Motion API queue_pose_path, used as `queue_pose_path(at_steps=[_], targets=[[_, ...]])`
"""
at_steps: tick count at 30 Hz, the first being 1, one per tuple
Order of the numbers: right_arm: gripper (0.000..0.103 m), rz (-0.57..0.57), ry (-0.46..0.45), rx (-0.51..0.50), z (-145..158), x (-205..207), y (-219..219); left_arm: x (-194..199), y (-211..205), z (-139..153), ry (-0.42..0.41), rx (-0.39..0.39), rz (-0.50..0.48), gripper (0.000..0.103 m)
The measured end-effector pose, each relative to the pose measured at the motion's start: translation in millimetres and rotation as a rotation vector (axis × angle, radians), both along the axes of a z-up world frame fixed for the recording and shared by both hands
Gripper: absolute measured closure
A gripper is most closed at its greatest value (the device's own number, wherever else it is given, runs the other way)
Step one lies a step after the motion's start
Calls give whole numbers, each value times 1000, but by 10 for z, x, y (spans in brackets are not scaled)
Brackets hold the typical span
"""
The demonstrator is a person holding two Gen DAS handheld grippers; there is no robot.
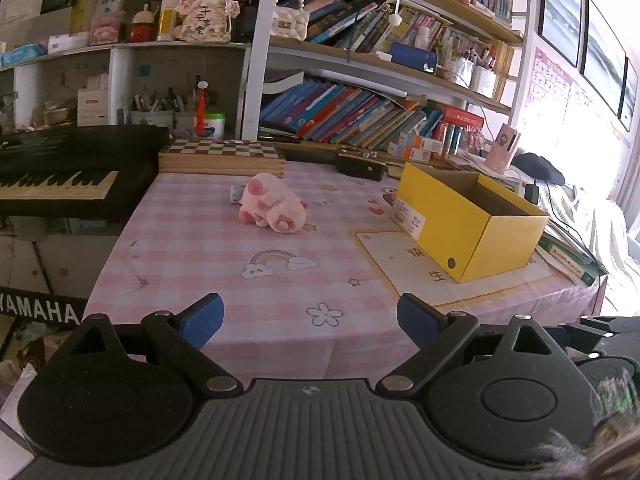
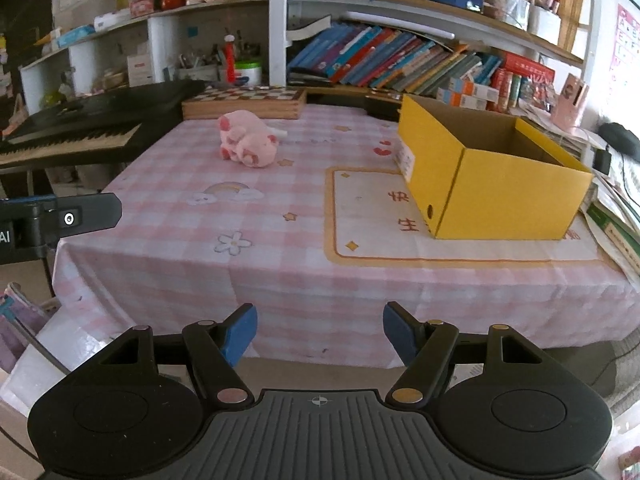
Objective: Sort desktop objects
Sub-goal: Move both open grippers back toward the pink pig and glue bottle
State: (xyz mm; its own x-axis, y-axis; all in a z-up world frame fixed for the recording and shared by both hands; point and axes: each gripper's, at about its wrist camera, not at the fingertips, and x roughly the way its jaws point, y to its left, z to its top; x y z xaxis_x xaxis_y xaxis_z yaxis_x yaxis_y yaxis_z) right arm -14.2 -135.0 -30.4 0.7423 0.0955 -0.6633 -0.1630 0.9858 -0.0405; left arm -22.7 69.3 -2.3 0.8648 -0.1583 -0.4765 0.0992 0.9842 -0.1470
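Two views looking forward over a counter (image 2: 280, 272) draped in a pink checked cloth printed with rainbows, flowers and stars.

Lying on its side toward the far middle of the counter: a pink plush toy (image 1: 272, 204) (image 2: 248, 142), with a small card (image 1: 237, 193) just behind it in the left wrist view. Well apart from the toy, on the right: an open yellow cardboard box (image 1: 472, 224) (image 2: 492, 176), standing upright on a cream mat (image 1: 404, 256) (image 2: 368, 216) with orange lettering, its inside appearing bare as far as can be seen.

Hovering at the near edge of the counter: the left gripper (image 1: 310, 322), jaws spread wide, blue pads facing each other with nothing between them. Hanging just short of the near edge, over the cloth's overhang: the right gripper (image 2: 320, 332), jaws also spread apart, pinching nothing. Showing at the left edge of the right wrist view: a dark part of the left gripper.

Sitting against the far edge of the counter: a wooden chessboard case (image 1: 222, 156) (image 2: 244, 102). Standing to the left: a black keyboard (image 1: 60, 172) (image 2: 80, 136). Rising behind everything: shelves (image 1: 380, 60) (image 2: 420, 12) crowded with slanting books, jars and boxes.
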Motion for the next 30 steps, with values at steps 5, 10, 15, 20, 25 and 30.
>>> queue_pose_path(at_steps=[5, 10, 15, 20, 25, 30], targets=[[28, 38, -10, -5, 26, 44, 104, -5, 74, 23, -8, -1, 21, 9], [28, 66, -17, -8, 50, 108, 196, -2, 160, 27, -6, -6, 52, 9], [28, 100, -20, -12, 50, 179, 293, -4, 249, 17, -3, -12, 87, 8], [28, 136, -27, -6, 51, 285, 400, 17, 348, 10, 4, -13, 130, 8], [28, 165, -30, 4, 32, 426, 485, 81, 435, 3, 9, -4, 175, 8], [28, 178, -14, 7, -22, 638, 529, 239, 479, -42, 37, 1, 197, 8]])
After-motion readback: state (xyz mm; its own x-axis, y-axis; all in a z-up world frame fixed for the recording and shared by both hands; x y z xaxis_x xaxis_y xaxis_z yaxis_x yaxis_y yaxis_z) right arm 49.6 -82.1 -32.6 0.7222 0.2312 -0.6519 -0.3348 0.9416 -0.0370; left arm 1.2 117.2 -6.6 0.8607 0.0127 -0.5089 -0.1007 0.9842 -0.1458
